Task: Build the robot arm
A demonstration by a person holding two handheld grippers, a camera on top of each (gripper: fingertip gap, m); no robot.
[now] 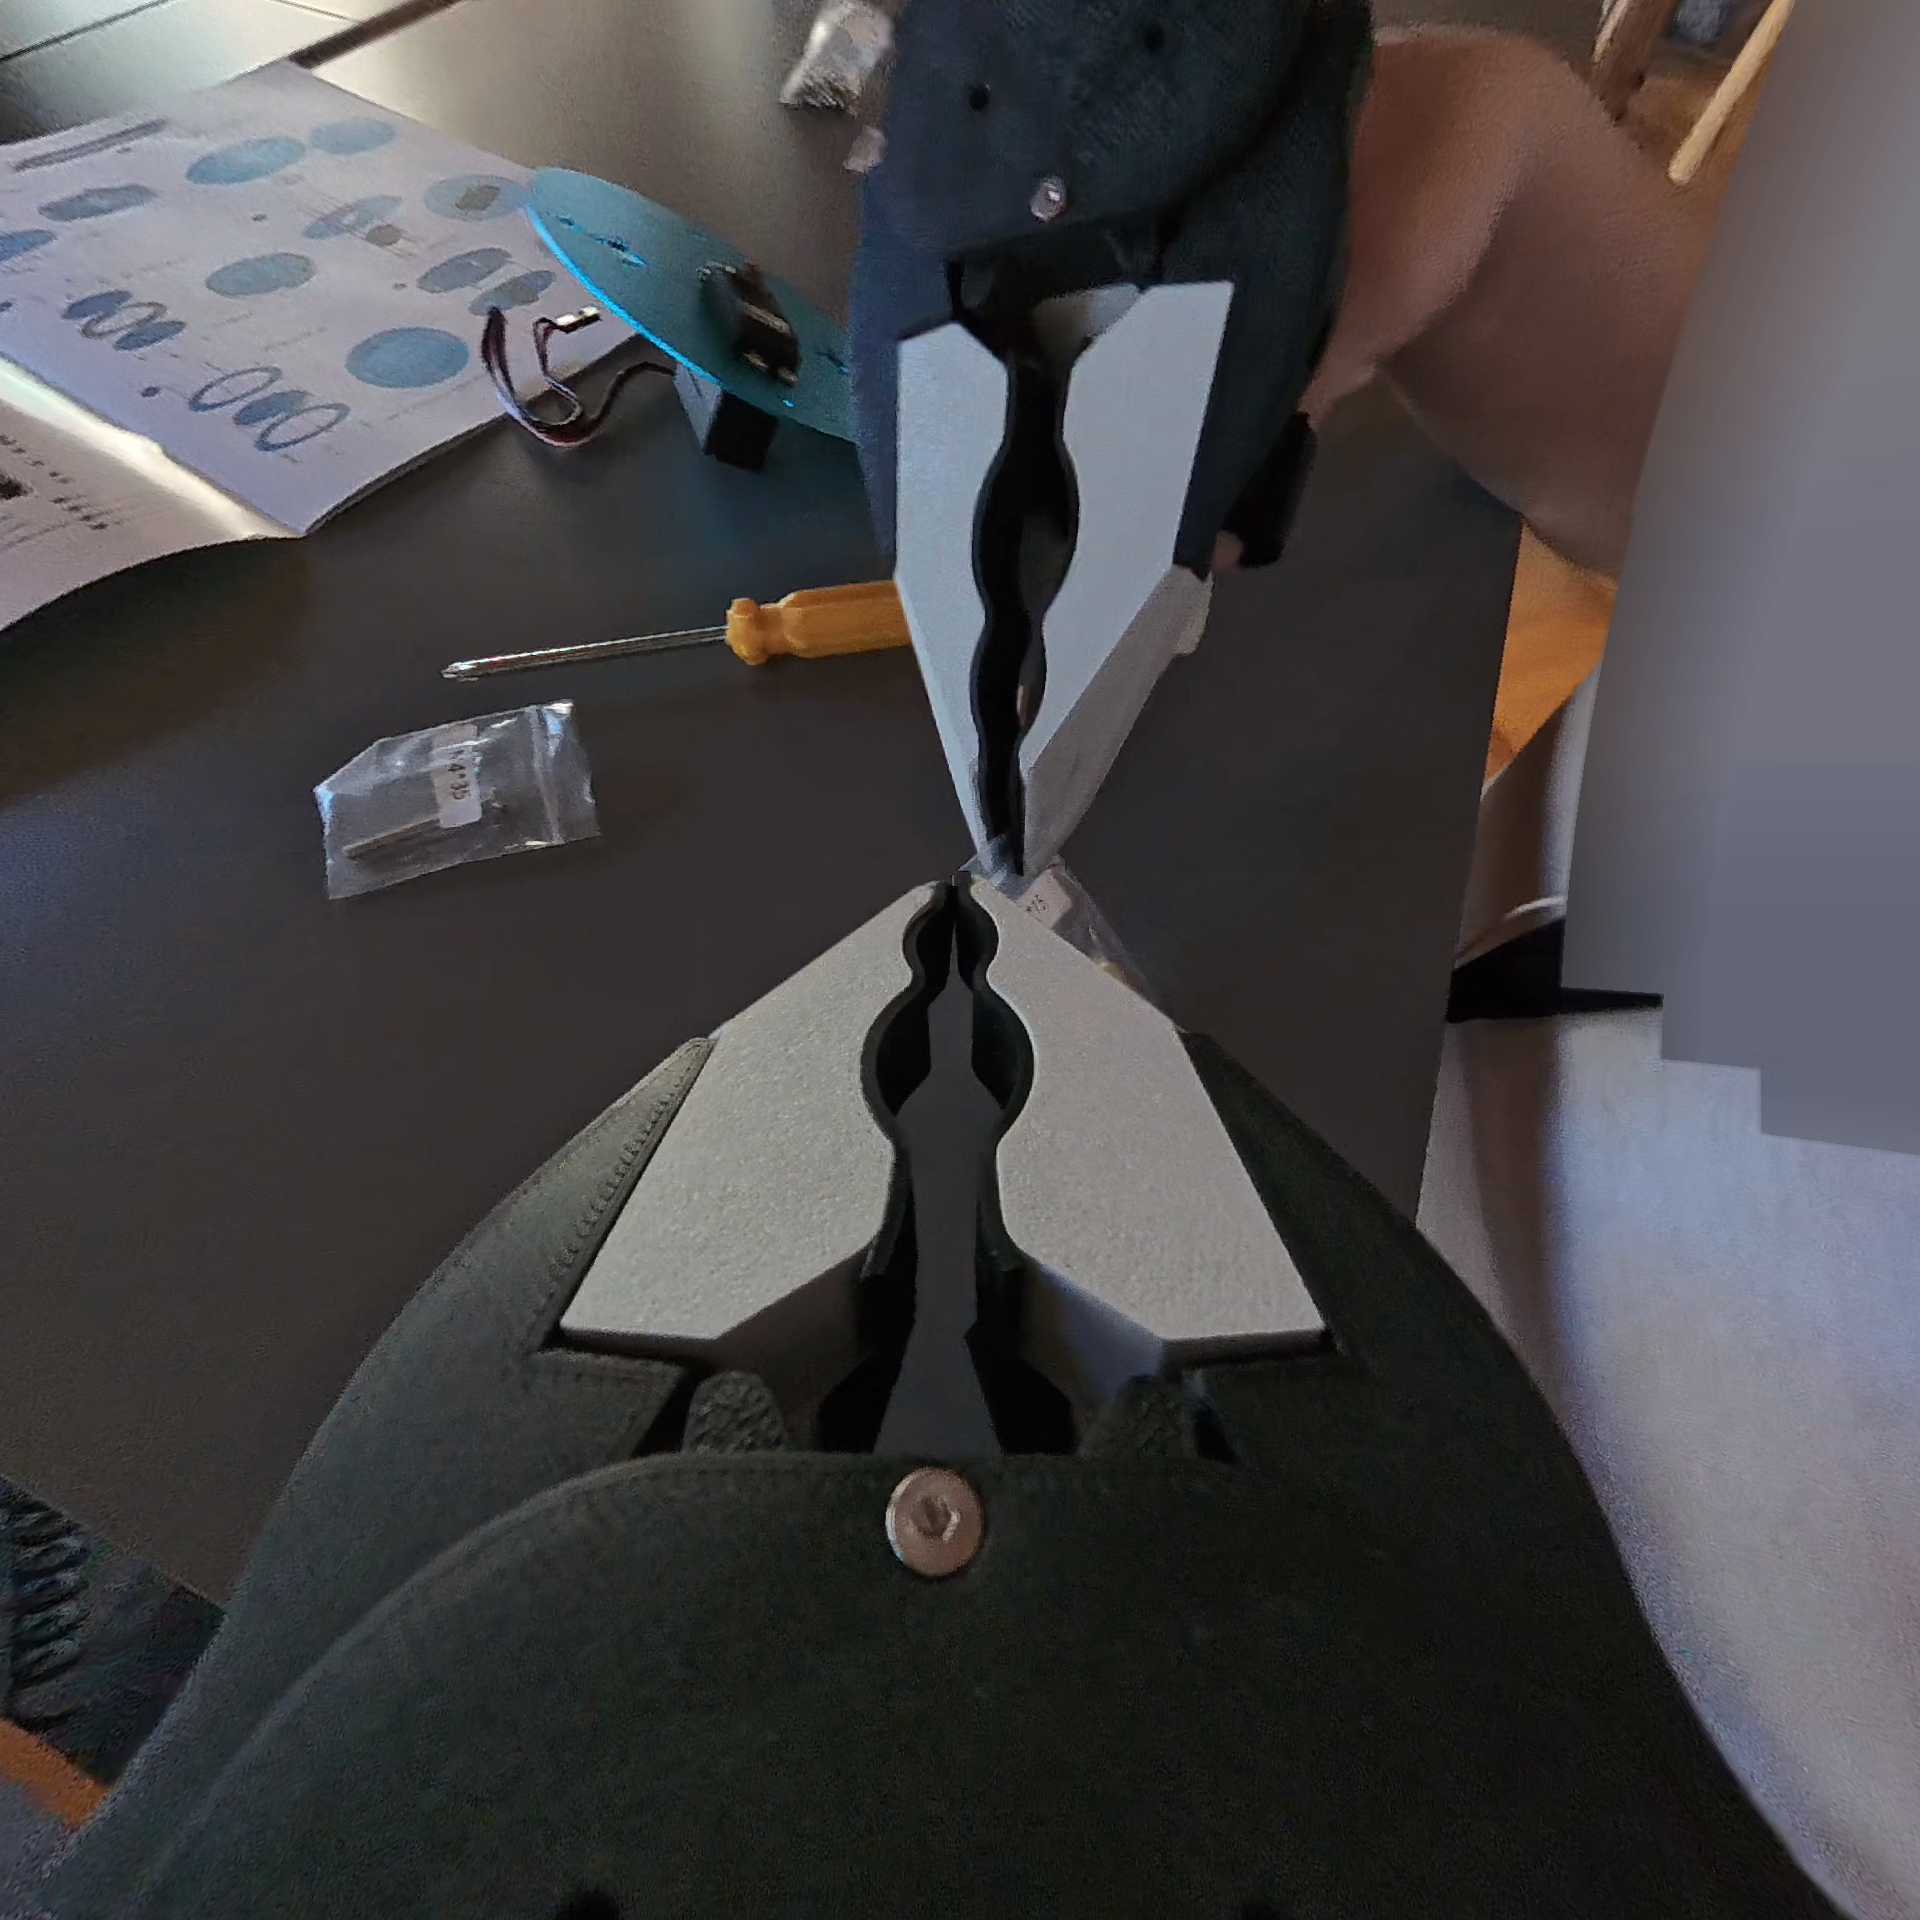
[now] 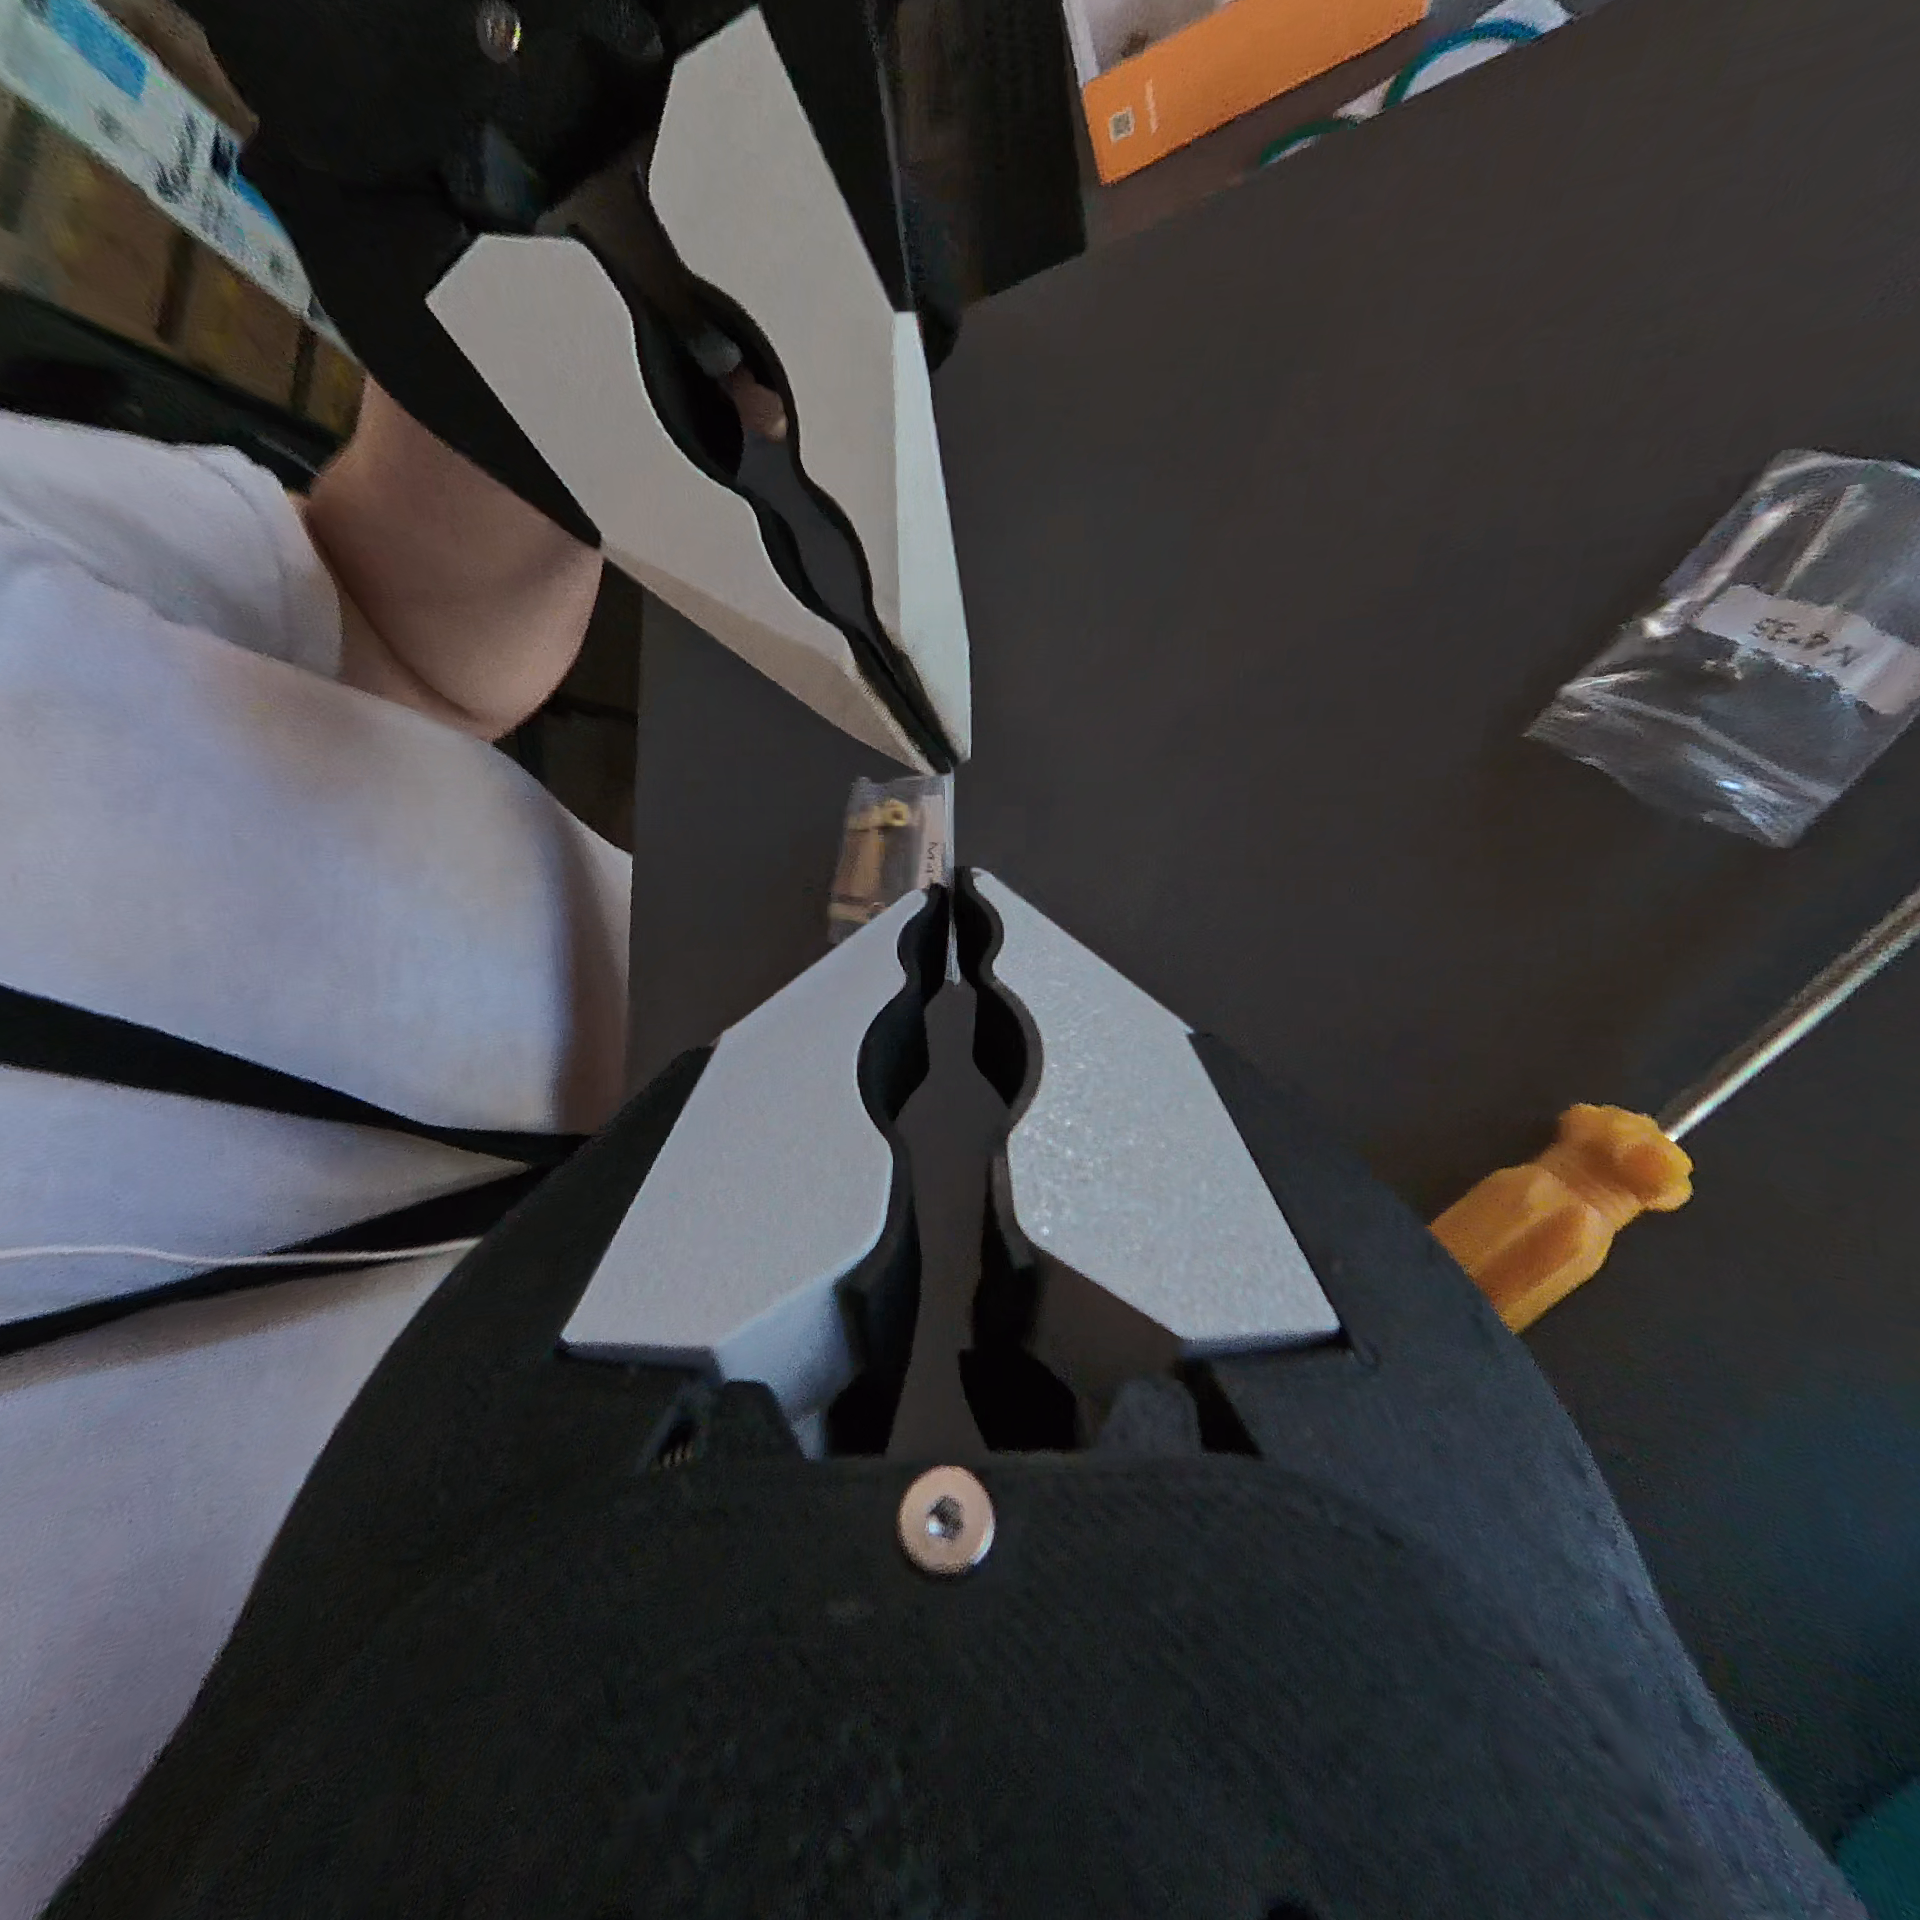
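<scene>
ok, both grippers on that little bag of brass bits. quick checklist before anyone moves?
1. Left gripper shut on the small bag: ok, tips pinch its edge.
2. Right gripper shut on the same bag: ok, closed on its edge opposite the left gripper.
3. Bag off the dark table: cannot tell.
4. Bag sealed or open: cannot tell, too small between the tips.
5. Screwdriver out of the way: ok, lies on the table apart from both grippers.
6. Second bag clear: ok, flat on the table, untouched.
</scene>
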